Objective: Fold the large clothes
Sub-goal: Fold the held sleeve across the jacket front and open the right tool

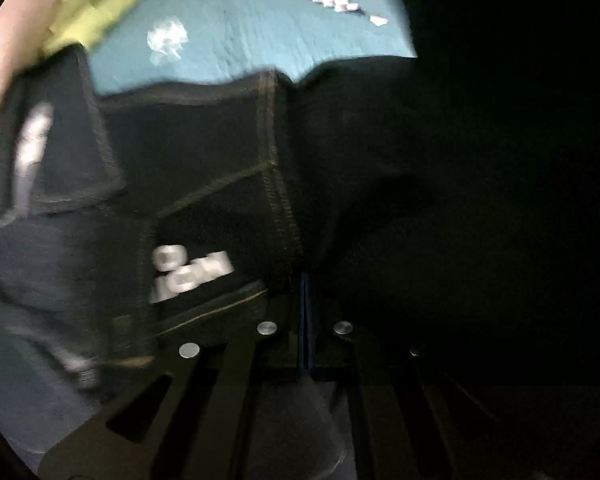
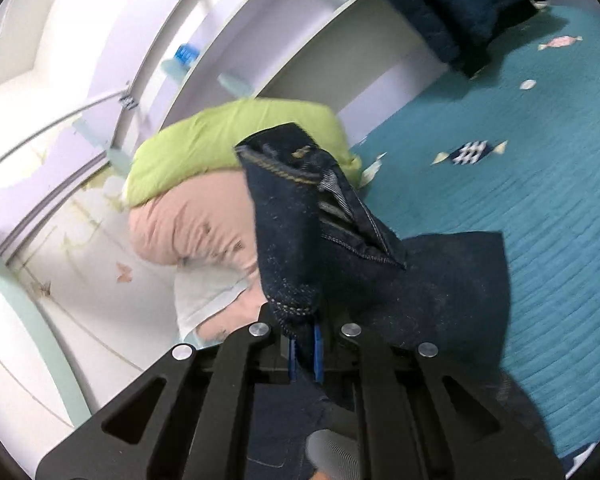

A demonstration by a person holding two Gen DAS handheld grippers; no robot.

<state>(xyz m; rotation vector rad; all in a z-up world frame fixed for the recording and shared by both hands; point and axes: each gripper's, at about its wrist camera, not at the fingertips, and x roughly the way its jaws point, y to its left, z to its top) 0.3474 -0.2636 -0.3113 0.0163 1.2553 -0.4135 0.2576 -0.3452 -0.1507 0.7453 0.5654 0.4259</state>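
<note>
Bed surface: teal quilted bedspread with small fish and sweet motifs (image 2: 540,220); a green and pink pillow stack (image 2: 204,184) lies at its far edge by the pale wall
Garment: dark indigo denim jeans with tan stitching (image 2: 340,248), bunched between both grippers, part lifted off the bedspread, part draped low in the left wrist view (image 1: 260,168)
Long axis: cannot be read outright; judged to run from one grip to the other, the cloth sagging between
Right gripper (image 2: 304,344): clenched on a stitched hem corner; the cloth rises straight ahead of the jaws, waistband end uppermost
Left gripper (image 1: 306,312): clenched on a dark denim fold beside a heavy seam; blurred, deep in shadow on one side
Nearer hand: both already on the cloth; neither must reach
Coming move, judged: draw the two held edges apart to square the garment
</note>
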